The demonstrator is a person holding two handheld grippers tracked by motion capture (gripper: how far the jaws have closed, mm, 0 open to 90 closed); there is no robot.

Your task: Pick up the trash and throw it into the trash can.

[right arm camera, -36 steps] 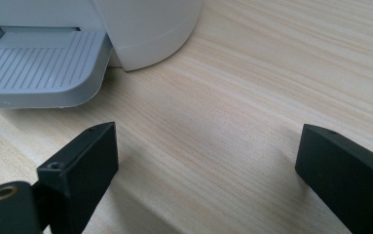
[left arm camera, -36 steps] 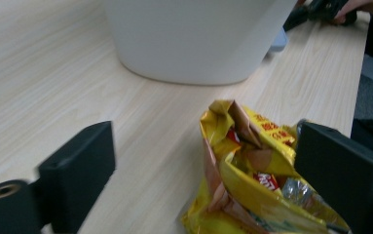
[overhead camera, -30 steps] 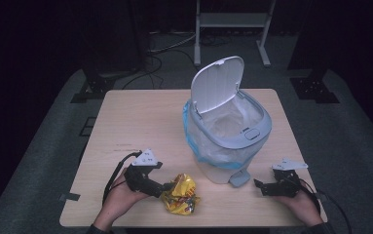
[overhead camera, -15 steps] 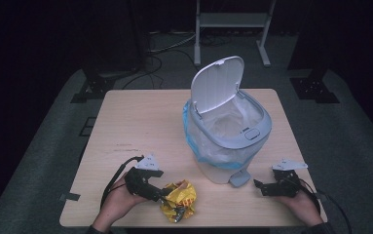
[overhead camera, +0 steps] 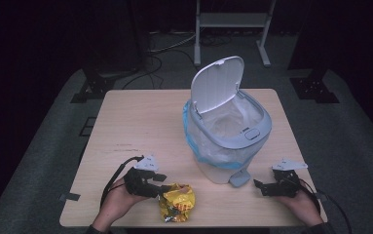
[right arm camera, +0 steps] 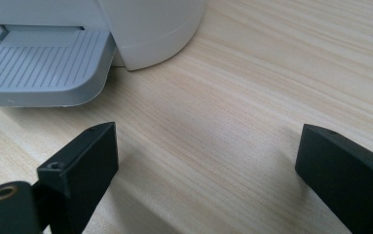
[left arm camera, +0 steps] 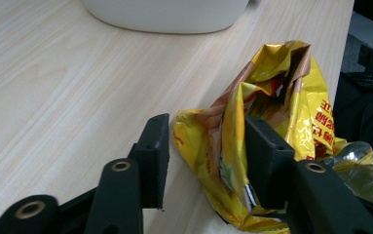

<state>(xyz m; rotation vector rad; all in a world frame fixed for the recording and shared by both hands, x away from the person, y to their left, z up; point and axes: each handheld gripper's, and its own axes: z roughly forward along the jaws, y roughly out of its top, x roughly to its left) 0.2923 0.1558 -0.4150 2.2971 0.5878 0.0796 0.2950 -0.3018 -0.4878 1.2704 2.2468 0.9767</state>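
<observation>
Yellow wrapper (overhead camera: pixel 177 202) on table (overhead camera: pixel 140 122), left gripper (overhead camera: pixel 160 189) jaws just closing around it, gap remaining; right gripper (overhead camera: pixel 258 185) open, idle; open-lidded bin (overhead camera: pixel 228 131) not reached.

So the crumpled snack bag (overhead camera: pixel 177 203) is a shiny yellow foil one with brown-orange patches and some red print down one side, squashed and creased all over. It's lying on the wooden table (overhead camera: pixel 140 122) right at the near edge, a bit in front of and left of the white pedal bin (overhead camera: pixel 228 129), not touching it. Its top end looks torn open and folded in.
</observation>
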